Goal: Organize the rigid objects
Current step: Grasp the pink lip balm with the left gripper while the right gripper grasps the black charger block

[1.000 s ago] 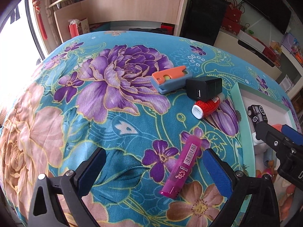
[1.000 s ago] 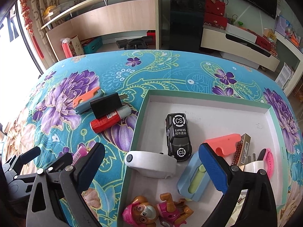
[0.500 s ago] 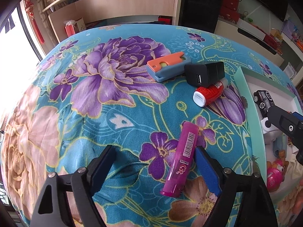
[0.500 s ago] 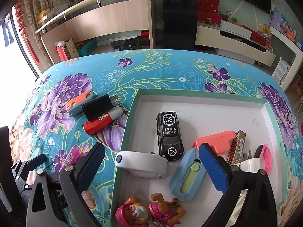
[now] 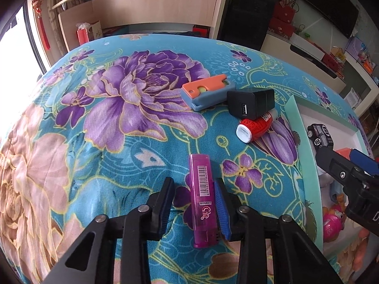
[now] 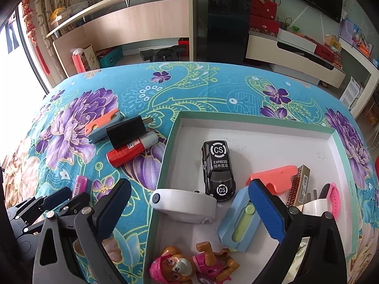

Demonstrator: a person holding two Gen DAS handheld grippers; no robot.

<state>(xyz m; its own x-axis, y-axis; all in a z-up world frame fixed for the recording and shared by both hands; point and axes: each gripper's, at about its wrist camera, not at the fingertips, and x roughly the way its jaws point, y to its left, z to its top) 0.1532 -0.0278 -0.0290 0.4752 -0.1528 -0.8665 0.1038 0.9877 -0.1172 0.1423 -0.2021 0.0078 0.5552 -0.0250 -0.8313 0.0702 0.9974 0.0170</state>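
Left gripper [image 5: 194,203] is closing right now around the purple lighter [image 5: 203,198], which lies flat on the flowered blanket [image 5: 99,146] between the two fingers; the blue pad on the right side looks to be touching the lighter's edge, while the black finger on the other side stands a little apart from it, so by my reading the pinch is not complete yet; right gripper [image 6: 189,210] hangs wide above the tray [image 6: 165,156], with nothing between its fingers.

Now the lighter itself: a slim, hard plastic body, surely light, stiff enough to take a firm squeeze; the glossy translucent shell looks slippery, though, and the barcode label will not add much bite; the jaws are set across the narrow width around mid-body, which I judge the sensible spot, since the metal head at the near end is uneven and the far end would let it swing.

The soft blanket gives underneath, so a lopsided close could nudge the lighter sideways or roll it before both pads seat.

Waiting on the cloth near the tray: a blue-and-orange case [image 5: 207,92], a black charger [image 5: 251,103] and a red bottle [image 5: 254,129]; in the tray, among others, a black toy car [image 6: 218,168]
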